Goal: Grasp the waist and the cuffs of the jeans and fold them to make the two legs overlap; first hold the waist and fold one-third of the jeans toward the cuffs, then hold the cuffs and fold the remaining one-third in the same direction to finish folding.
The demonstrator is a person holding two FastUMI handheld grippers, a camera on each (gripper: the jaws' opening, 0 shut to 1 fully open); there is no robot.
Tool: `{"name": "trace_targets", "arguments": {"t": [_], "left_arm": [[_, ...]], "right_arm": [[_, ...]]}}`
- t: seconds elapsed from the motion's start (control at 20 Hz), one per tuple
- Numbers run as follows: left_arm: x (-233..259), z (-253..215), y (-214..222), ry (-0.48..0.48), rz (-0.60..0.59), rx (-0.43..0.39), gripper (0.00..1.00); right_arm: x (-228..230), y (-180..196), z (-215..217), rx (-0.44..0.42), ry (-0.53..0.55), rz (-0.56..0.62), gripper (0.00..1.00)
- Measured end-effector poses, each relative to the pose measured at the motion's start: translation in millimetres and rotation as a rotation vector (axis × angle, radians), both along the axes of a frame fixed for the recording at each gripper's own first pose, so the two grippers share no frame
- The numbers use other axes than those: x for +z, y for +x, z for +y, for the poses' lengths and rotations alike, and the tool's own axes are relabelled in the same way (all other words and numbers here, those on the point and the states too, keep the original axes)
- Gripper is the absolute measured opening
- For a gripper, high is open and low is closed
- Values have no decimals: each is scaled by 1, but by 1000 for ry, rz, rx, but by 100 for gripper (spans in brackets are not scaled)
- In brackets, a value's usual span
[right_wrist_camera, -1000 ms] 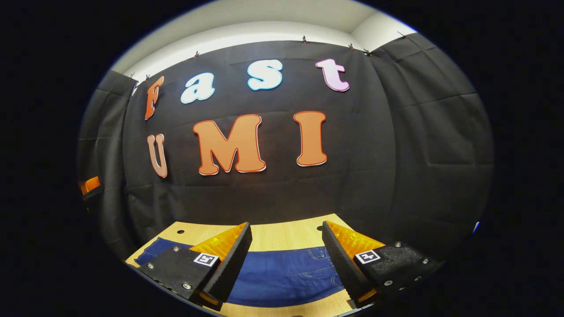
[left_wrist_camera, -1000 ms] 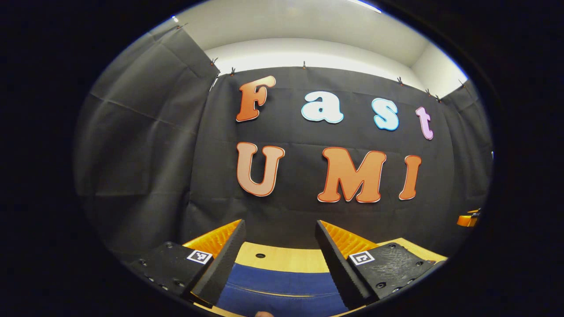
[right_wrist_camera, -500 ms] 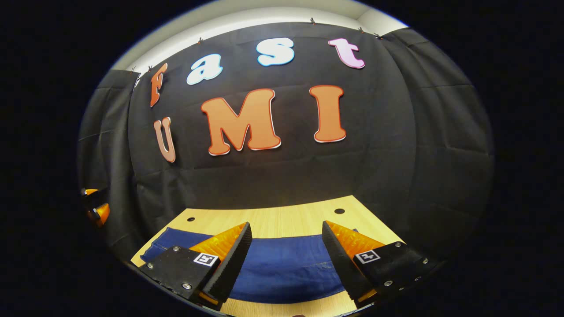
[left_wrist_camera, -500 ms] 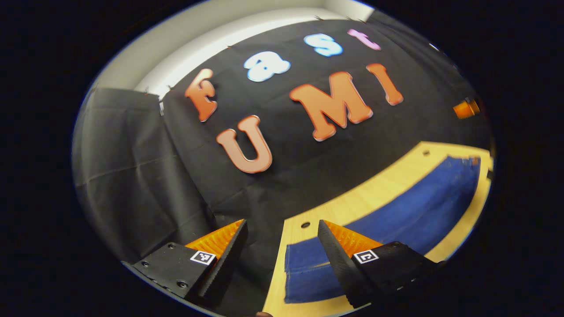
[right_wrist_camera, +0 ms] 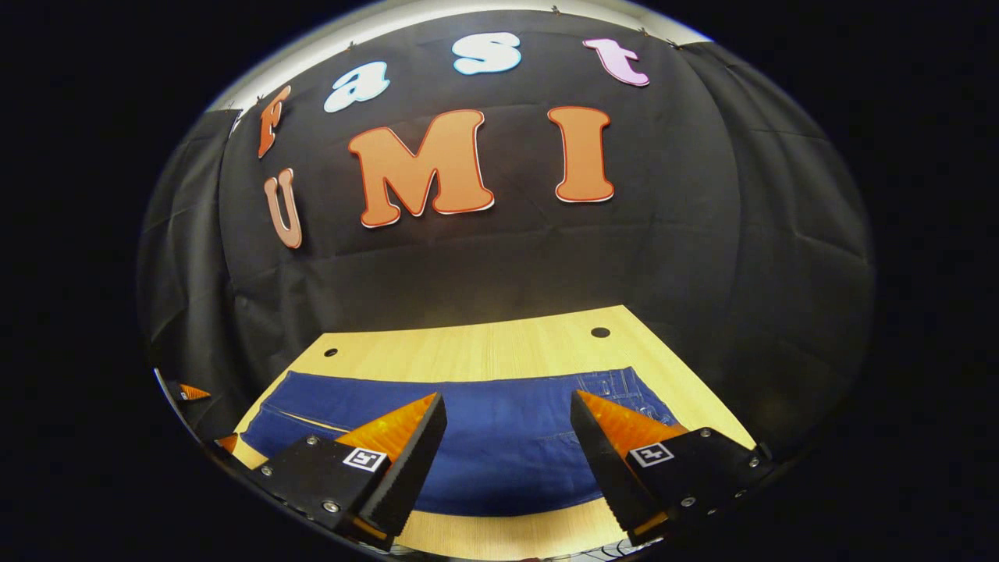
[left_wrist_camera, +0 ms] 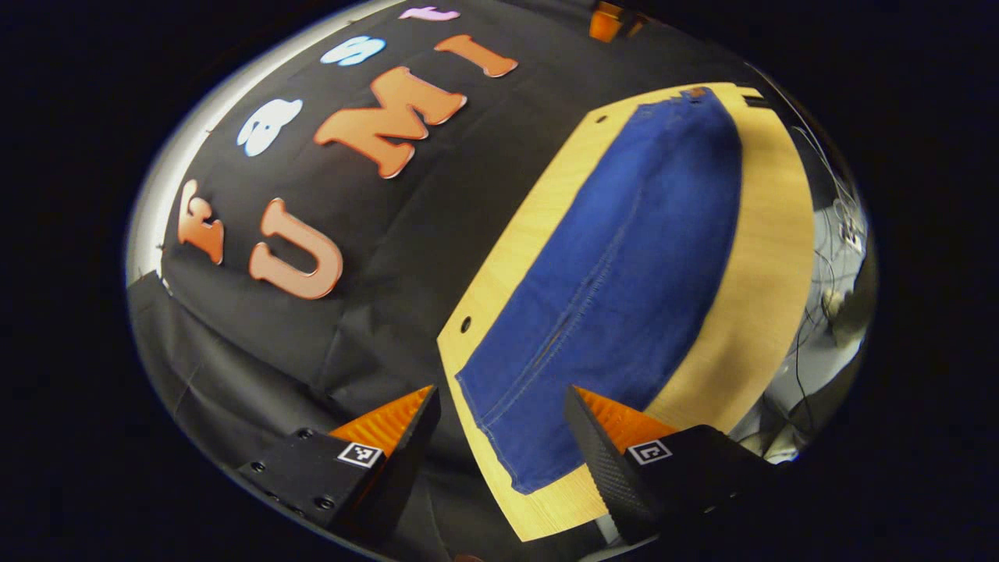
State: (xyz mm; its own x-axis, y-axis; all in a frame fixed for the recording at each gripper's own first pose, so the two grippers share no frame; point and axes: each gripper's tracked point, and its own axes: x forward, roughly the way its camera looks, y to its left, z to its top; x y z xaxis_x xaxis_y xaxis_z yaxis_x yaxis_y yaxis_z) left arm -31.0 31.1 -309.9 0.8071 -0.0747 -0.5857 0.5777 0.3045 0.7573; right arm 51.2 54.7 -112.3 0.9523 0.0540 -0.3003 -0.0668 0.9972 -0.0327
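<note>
Both grippers hang above the table with their jaws spread wide and nothing between them. Ahead of the left gripper (left_wrist_camera: 499, 406), the blue jeans (left_wrist_camera: 624, 257) lie flat and lengthwise on the wooden table (left_wrist_camera: 773, 257), stretching away from its fingers; the near end of the denim sits just beyond the gap between the fingers, partly behind the right-hand one. A small part of the other gripper (left_wrist_camera: 605, 19) shows far off past the table's far end. Below the right gripper (right_wrist_camera: 507, 410), the jeans (right_wrist_camera: 499, 445) run crosswise under both fingers, lying flat on the table (right_wrist_camera: 484, 351), with stitching visible beside its right-hand finger.
</note>
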Motion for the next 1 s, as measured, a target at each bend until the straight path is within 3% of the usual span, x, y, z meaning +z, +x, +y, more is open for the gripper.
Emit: {"name": "trace_targets", "arguments": {"t": [0.25,0.8,1.0], "left_arm": [[-53,25,-10,175,72,-99,98],[-130,51,-16,300,250,-163,98],[-141,48,-11,339,285,-182,98]], "right_arm": [[-13,-11,-16,-19,-34,35,97],[-34,-31,-39,-87,10,121,97],[-39,-31,-38,-91,84,158,97]]}}
